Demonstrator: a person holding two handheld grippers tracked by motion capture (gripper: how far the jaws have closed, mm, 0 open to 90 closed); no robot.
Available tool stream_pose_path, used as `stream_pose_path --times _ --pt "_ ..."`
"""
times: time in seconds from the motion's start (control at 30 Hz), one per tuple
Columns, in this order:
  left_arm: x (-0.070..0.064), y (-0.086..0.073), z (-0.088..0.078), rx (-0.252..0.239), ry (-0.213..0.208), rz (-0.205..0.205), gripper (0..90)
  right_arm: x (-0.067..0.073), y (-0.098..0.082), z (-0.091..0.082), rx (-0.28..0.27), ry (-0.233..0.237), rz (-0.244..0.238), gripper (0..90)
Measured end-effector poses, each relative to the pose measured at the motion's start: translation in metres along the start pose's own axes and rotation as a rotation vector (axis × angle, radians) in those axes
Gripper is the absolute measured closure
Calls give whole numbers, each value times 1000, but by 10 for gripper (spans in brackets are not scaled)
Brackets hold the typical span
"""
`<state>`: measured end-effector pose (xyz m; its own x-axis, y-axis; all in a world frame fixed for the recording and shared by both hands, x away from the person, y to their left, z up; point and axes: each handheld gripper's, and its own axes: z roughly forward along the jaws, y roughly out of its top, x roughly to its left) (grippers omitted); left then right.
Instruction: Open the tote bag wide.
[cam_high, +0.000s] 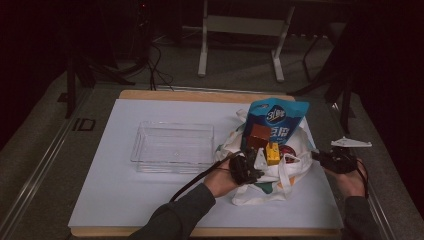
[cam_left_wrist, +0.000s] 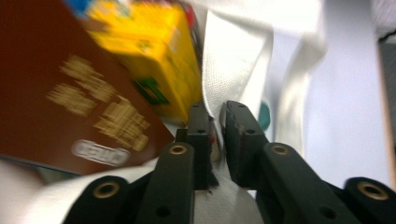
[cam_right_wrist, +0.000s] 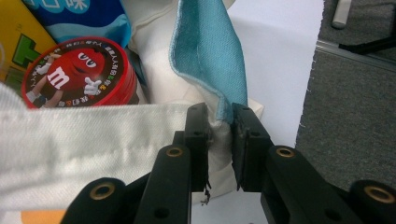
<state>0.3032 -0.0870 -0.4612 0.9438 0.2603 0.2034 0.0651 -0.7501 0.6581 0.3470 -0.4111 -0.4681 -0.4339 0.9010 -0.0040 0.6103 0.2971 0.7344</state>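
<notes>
Holding a white tote bag (cam_high: 265, 175) open at both sides, a person works two grippers over the white-covered counter (cam_high: 125, 200).

The left gripper (cam_left_wrist: 215, 122) has its jaws pressed on the bag's near rim; the right gripper (cam_right_wrist: 219, 122) pinches the far rim where a teal lining shows. The bag sits at the counter's right, holding a blue snack pouch (cam_high: 276, 120), brown box (cam_high: 259, 136), yellow box (cam_high: 272, 153) and red candy tin (cam_right_wrist: 77, 72). Unpacking into the clear tray (cam_high: 172, 146) looks likely; one gripper must first release cloth to take an item.
</notes>
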Motion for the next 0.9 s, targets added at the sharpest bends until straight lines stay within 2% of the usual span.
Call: stream_pose_path --times 0.13,0.2,0.3,0.4,0.5,0.6,0.67,0.9 --pt "-12 -8 12 49 15 33 850 3 -2 5 22 -8 -14 776" --pt "-16 -14 18 63 29 37 861 3 -3 8 30 -9 -11 775" --pt "-14 -24 26 70 29 -6 868 2 -6 10 29 -5 2 776" --pt "-11 -30 34 82 36 -25 873 2 -7 13 32 2 12 776" --pt "-8 -33 38 73 24 -65 875 2 -9 18 42 -4 22 777" --pt "-9 -34 38 69 30 -73 875 2 -11 19 41 -3 35 775" --pt "-9 -34 37 69 29 -76 874 3 -10 17 40 -12 28 756" --pt "-8 -34 36 60 16 -79 868 12 -8 -3 2 -40 17 624"
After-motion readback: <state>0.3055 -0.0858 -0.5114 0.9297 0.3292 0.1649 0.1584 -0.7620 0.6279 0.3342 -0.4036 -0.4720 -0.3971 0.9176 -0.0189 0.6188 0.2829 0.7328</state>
